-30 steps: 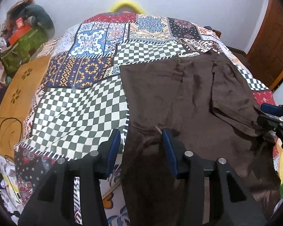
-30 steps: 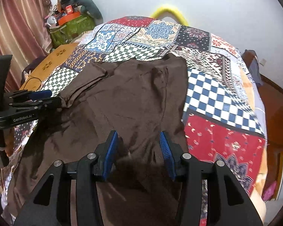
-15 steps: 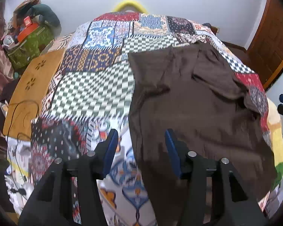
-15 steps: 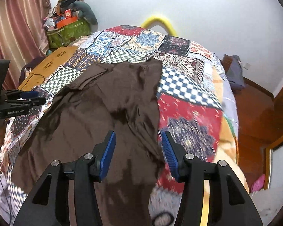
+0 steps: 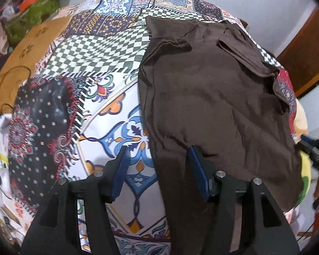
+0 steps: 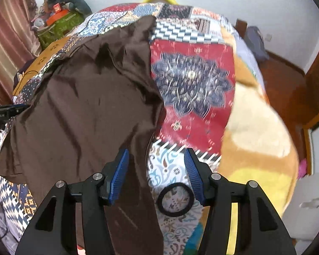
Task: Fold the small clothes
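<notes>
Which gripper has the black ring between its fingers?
The right gripper. The black ring lies on the bedspread between its open fingers; the left gripper straddles only the brown shirt's edge.

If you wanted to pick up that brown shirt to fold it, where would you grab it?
Probably at its near hem corners. The brown shirt lies flat on the patchwork bedspread, so only its edges offer something to pinch. Each open hand-held gripper, left and right, already has a side edge between its fingers near the hem. Come in low from the near side.
</notes>
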Action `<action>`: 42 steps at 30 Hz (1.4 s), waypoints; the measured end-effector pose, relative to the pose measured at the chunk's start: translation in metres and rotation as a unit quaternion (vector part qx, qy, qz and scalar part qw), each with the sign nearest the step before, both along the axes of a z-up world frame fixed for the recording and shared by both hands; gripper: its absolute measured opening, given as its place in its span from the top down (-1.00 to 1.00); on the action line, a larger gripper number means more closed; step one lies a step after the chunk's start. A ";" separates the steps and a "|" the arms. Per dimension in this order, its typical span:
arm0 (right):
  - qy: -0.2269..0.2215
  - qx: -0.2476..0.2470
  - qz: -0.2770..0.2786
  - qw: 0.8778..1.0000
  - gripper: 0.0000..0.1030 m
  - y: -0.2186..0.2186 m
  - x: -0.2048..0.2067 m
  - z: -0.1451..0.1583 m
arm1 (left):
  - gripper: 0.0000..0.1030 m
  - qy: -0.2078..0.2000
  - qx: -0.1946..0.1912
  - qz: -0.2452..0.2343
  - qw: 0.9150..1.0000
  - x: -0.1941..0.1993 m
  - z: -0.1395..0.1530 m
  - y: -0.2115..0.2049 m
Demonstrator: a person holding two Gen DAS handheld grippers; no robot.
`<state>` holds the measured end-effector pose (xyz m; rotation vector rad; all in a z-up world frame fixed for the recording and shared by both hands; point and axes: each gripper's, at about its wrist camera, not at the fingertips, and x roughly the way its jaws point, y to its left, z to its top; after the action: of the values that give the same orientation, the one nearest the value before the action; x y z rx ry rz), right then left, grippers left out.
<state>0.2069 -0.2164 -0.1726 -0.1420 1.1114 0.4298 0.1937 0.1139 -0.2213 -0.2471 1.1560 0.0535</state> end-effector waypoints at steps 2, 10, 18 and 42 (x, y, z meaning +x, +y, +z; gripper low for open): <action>0.006 0.010 0.001 1.000 0.03 0.002 0.001 -0.004 | -0.02 -0.004 -0.013 -0.001 1.000 -0.001 -0.001 -0.001; 0.026 0.053 0.006 0.998 0.42 0.014 0.007 -0.020 | 0.91 -0.018 -0.033 -0.019 0.999 -0.008 0.004 -0.002; -0.008 0.060 0.035 0.998 0.91 0.023 -0.007 0.002 | 0.92 -0.058 -0.007 0.003 0.998 -0.016 0.029 0.024; -0.034 0.025 0.019 0.999 0.49 0.056 0.075 0.021 | 0.62 -0.042 0.020 0.020 0.999 0.087 0.028 0.058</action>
<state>0.2819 -0.1604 -0.1511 -0.1329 1.0312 0.4824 0.2807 0.1717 -0.1936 -0.2342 1.0653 0.1006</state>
